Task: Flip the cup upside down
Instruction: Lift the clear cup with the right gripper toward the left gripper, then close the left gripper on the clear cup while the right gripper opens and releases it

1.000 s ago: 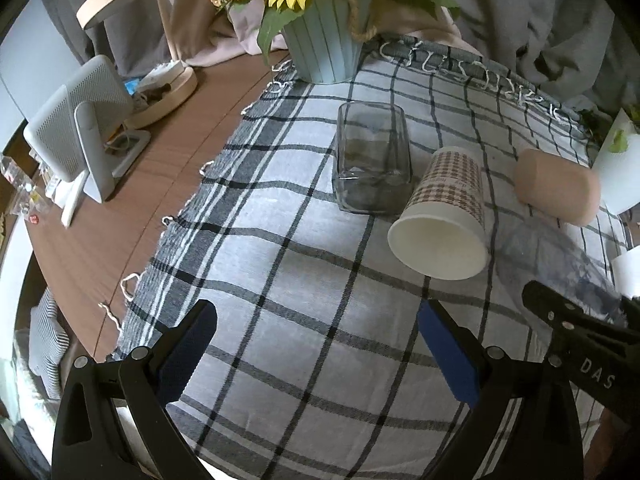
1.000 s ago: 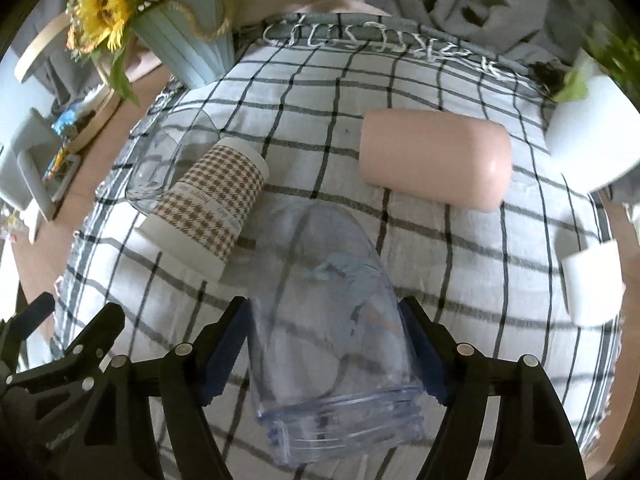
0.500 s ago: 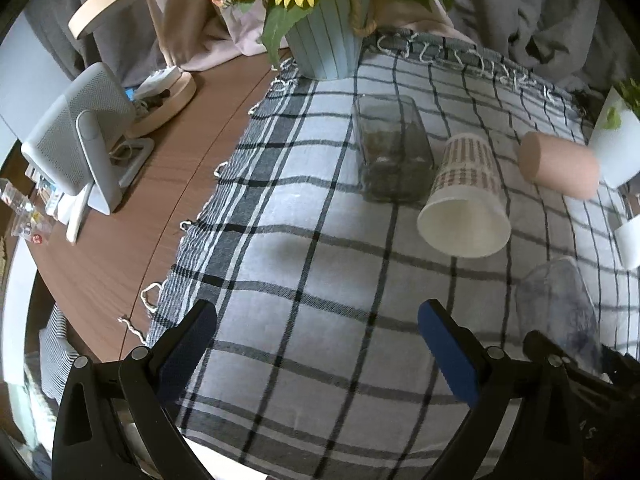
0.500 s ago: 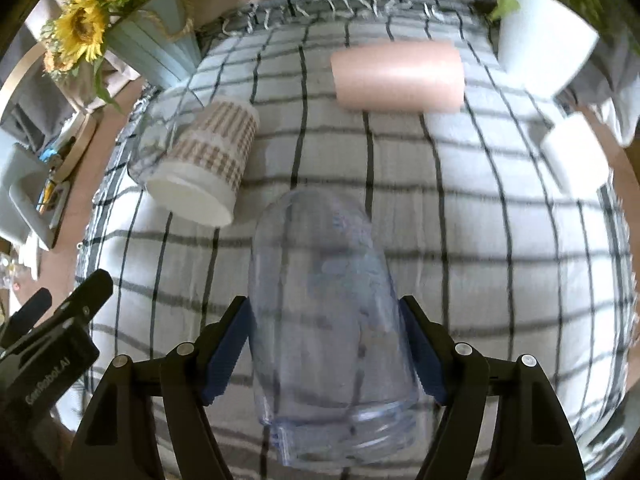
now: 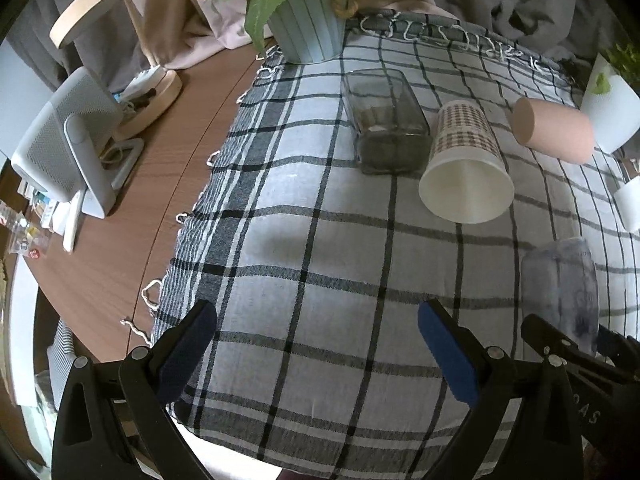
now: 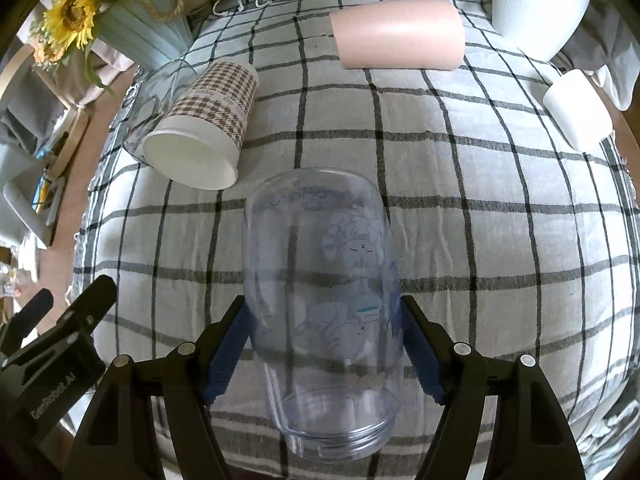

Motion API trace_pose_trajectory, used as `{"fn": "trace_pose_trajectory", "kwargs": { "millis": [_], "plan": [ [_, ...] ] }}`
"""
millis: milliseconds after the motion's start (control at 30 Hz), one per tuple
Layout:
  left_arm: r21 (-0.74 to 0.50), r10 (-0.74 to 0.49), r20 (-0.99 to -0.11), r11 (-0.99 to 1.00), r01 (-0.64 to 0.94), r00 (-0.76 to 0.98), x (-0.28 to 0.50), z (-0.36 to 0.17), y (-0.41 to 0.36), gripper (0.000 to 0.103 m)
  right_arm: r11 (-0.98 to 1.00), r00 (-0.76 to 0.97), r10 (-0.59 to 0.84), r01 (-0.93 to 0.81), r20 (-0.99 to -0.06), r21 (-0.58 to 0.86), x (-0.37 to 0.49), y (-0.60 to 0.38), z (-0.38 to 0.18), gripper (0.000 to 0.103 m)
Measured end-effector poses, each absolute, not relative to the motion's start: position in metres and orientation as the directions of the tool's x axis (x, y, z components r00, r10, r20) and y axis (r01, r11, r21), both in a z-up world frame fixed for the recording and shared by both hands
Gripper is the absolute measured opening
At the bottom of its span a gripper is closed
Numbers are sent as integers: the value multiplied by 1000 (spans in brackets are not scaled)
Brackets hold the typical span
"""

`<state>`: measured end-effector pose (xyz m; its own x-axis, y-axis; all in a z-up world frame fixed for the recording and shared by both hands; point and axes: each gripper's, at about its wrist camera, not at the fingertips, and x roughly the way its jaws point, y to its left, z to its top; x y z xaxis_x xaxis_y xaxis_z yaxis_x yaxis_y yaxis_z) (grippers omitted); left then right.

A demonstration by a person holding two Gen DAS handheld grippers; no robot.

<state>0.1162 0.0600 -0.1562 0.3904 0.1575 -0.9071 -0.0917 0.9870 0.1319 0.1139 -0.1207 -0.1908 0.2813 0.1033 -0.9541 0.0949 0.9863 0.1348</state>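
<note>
My right gripper [image 6: 324,344] is shut on a clear plastic cup [image 6: 320,280] with a blue cartoon print. I hold it above the checked cloth [image 6: 500,208], its closed rounded end pointing away and its threaded open rim toward the camera. The cup also shows at the right of the left wrist view [image 5: 560,284], with the right gripper's black fingers below it. My left gripper [image 5: 316,344] is open and empty above the cloth's near part.
On the cloth lie a houndstooth paper cup [image 6: 204,132], a square glass [image 5: 384,120] and a pink cup [image 6: 400,34], all on their sides. A white cup [image 6: 578,110], a white plant pot [image 6: 536,4] and a sunflower vase [image 5: 308,20] stand around. A speaker [image 5: 68,148] sits on the wooden table.
The right gripper has lifted the clear cup and tilted it so I look down on the cloth more steeply. The left gripper has drawn back and up, still open.
</note>
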Motion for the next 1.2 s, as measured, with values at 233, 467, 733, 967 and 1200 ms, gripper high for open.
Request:
{"fn": "trace_pose_trajectory", "kwargs": {
  "millis": [233,467,733,967,1200],
  "plan": [
    [134,155,-904,988,-80,398,110,-148,56,103,984,307,108,100,-945,145,110,-127,-185,81],
    [106,114,-885,993,-43,452,100,-123,41,103,979,465,58,148,-883,143,76,-148,-129,82],
    [20,-35,-905,992,125,425,101,-111,-12,103,962,562,27,209,-826,174,54,-185,-90,83],
    [-45,-113,-934,978,203,339,113,-118,-49,102,941,573,13,270,-820,203,45,-214,-87,83],
    [-85,-141,-960,970,230,241,133,-138,-76,102,901,554,-1,362,-832,239,44,-245,-98,83]
  ]
}}
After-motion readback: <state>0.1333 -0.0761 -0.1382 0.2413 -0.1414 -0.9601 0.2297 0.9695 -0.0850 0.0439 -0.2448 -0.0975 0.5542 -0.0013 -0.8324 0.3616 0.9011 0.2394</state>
